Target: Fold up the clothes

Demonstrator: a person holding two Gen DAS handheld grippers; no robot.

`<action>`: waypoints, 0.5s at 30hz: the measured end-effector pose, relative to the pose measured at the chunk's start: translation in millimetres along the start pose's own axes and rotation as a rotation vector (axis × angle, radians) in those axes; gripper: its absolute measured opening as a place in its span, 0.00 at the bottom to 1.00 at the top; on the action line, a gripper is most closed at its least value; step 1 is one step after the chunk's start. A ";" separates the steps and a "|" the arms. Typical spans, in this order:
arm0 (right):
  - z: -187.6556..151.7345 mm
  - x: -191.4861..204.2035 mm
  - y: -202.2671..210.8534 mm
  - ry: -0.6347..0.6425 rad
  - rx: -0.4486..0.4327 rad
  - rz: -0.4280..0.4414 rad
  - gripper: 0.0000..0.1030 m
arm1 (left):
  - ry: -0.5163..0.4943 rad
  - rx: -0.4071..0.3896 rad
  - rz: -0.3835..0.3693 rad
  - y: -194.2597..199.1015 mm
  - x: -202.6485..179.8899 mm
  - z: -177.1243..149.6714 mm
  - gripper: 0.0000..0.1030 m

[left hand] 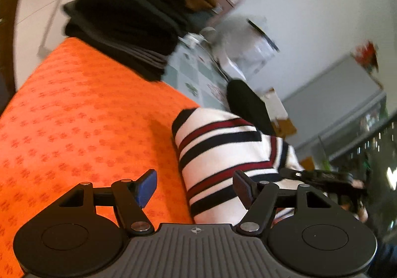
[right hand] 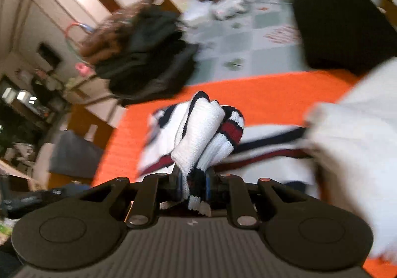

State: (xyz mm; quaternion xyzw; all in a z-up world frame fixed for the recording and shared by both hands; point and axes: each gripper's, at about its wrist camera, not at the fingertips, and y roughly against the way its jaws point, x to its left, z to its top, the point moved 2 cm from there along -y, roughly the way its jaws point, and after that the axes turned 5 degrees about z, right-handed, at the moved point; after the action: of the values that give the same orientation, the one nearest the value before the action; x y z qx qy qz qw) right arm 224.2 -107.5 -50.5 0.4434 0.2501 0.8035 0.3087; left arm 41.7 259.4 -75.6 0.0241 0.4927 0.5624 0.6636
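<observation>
Right wrist view shows the right gripper [right hand: 193, 187] clamped on a bunched edge of the striped sweater [right hand: 198, 129], which lies partly gathered on the orange cloth [right hand: 273, 89]. Spread wide, the left gripper [left hand: 196, 188] holds nothing. A stack of folded dark clothes [left hand: 124, 27] sits beyond; this fold looks unfinished.

White sweater [right hand: 198, 129] with navy and red stripes, bunched in my right claw [right hand: 192, 185], rest draped over orange cloth [left hand: 74, 116].

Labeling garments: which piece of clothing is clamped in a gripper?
The white sweater with red and navy stripes, bunched in the right gripper. The dark folded pile lies untouched beyond it; the left gripper is open.
</observation>
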 end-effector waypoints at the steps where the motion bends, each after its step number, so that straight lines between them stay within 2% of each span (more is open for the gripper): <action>1: -3.0 -5.8 -3.5 0.004 0.003 -0.025 0.19 | -0.027 0.015 -0.005 -6.6 -6.3 -1.7 0.68; 7: -21.3 -40.6 -24.2 0.025 0.021 -0.178 0.19 | -0.176 0.093 -0.033 -50.8 -44.1 -13.6 0.68; 10: -30.6 -55.3 -34.1 0.050 0.026 -0.257 0.23 | -0.248 0.122 -0.021 -74.3 -61.1 -20.0 0.68; 11: -34.4 -56.3 -35.6 0.071 0.019 -0.284 0.27 | -0.266 0.121 -0.006 -80.5 -65.6 -22.0 0.68; 14: -45.1 -56.5 -33.3 0.115 -0.013 -0.354 0.50 | -0.314 0.110 0.008 -94.0 -76.0 -21.0 0.66; 15: -47.6 -53.4 -29.7 0.132 -0.022 -0.370 0.51 | -0.336 0.104 0.005 -97.1 -79.8 -19.4 0.65</action>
State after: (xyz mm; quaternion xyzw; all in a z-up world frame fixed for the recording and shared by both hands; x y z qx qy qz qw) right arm 213.3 -131.7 -123.4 0.3325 0.3381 0.7632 0.4390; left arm 108.2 152.3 -92.5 0.1535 0.4034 0.5258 0.7330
